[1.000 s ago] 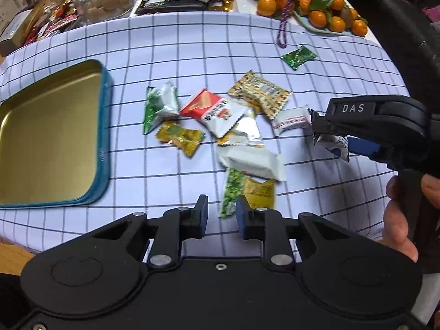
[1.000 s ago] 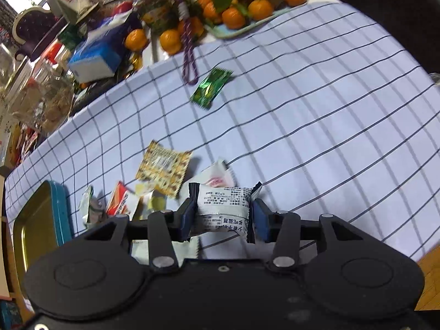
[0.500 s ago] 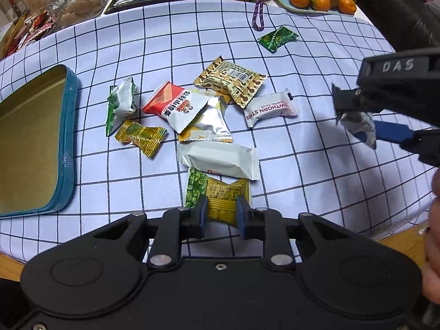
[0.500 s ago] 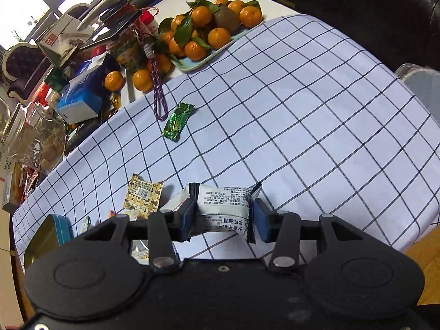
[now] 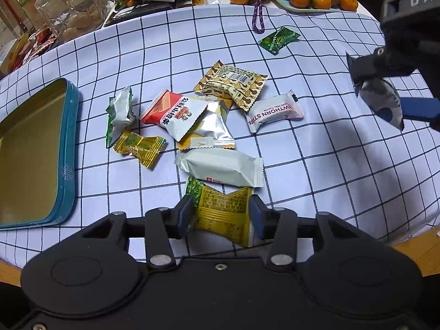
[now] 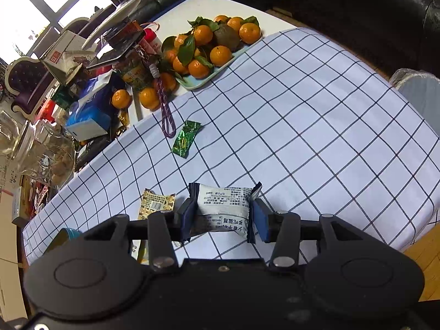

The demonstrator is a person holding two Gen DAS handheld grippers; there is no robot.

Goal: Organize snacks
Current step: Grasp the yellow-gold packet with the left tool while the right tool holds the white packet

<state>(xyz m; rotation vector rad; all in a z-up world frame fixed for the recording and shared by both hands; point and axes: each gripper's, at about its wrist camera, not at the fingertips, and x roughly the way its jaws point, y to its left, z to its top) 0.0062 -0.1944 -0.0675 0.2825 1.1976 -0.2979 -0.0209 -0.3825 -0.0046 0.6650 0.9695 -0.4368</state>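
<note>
left wrist: left gripper [image 5: 220, 216] jaws opening, astride yellow-green packet [image 5: 224, 210], long axis crosswise between pads, tin tray [image 5: 67, 165] well off leftward; right wrist: right gripper [image 6: 223, 217] clamped on white packet [image 6: 221, 206], crosswise, clear of checked cloth [image 6: 302, 126].

My left fingers [image 5: 221, 217] are opening, tilted steeply down; my right fingers [image 6: 223, 214] are clamped, raised and angled down.

The right gripper [image 6: 222, 217] at lower centre clamps a white snack packet [image 6: 223, 209] above a checked counter [image 6: 316, 126]. A green candy [image 6: 186, 139] lies mid-frame; a tray of oranges [image 6: 209, 52] sits toward the upper centre.
</note>
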